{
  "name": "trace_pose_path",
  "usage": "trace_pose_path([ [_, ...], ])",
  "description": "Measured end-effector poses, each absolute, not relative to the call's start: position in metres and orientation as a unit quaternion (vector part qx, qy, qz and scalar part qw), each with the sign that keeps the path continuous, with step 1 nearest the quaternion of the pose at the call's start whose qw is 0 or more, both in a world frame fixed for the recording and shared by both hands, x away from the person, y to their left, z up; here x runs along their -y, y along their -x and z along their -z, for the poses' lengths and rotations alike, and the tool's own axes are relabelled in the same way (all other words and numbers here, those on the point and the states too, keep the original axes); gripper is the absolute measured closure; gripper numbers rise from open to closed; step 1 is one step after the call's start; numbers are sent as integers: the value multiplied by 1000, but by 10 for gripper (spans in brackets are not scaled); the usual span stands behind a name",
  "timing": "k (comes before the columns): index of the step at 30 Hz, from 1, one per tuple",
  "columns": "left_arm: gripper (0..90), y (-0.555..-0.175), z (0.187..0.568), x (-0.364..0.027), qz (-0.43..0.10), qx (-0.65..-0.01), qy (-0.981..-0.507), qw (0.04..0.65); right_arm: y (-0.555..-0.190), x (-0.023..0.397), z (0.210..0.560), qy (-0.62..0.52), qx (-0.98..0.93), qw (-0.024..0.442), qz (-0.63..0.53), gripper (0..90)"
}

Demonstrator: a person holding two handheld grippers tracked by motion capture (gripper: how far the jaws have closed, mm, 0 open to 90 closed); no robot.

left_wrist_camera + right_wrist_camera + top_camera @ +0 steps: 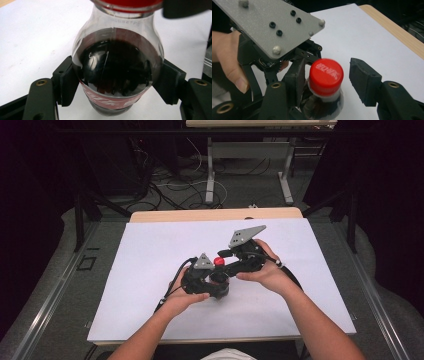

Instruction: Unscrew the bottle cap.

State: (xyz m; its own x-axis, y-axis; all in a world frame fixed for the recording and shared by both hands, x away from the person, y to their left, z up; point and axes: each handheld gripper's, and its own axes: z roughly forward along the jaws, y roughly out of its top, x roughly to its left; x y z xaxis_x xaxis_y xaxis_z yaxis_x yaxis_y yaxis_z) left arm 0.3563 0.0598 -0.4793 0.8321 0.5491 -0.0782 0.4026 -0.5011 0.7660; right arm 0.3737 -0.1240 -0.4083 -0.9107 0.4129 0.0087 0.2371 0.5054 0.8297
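Likely slick, rigid and liquid-heavy, the bottle point(117, 72) at frame centre sits clamped in the left claw point(117, 85), while the right claw point(329, 82) gapes around its cap point(326, 76), the twisting hold.

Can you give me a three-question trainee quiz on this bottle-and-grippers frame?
1. True or false: the left gripper is clamped on the body of the bottle.
2. What colour is the cap on the bottle?
A. blue
B. red
C. white
3. In the right gripper view, do both pads of the right gripper press on the cap?

Key
1. True: both pads press on the bottle's sides, just above its red label.
2. B.
3. No: one pad sits close against the cap, while the other stands clear of it with white table showing between, so the jaws are open around the cap.
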Motion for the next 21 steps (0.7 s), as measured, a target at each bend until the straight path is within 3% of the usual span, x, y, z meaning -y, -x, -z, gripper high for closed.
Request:
trace_pose_path([
  [12, 301, -357, 479, -59, -90, -272, -867, 408, -362, 114, 417, -222, -840, 127, -479, 521],
  [15, 301, -355, 480, -56, -85, -273, -867, 407, -365, 111, 418, -215, -844, 123, -476, 536],
  [17, 301, -354, 480, -56, -89, -269, -869, 405, -370, 111, 418, -205, -850, 112, -472, 604],
  [21, 301, -354, 480, -56, -85, -270, -868, 408, -376, 112, 417, -192, -855, 97, -471, 606],
])
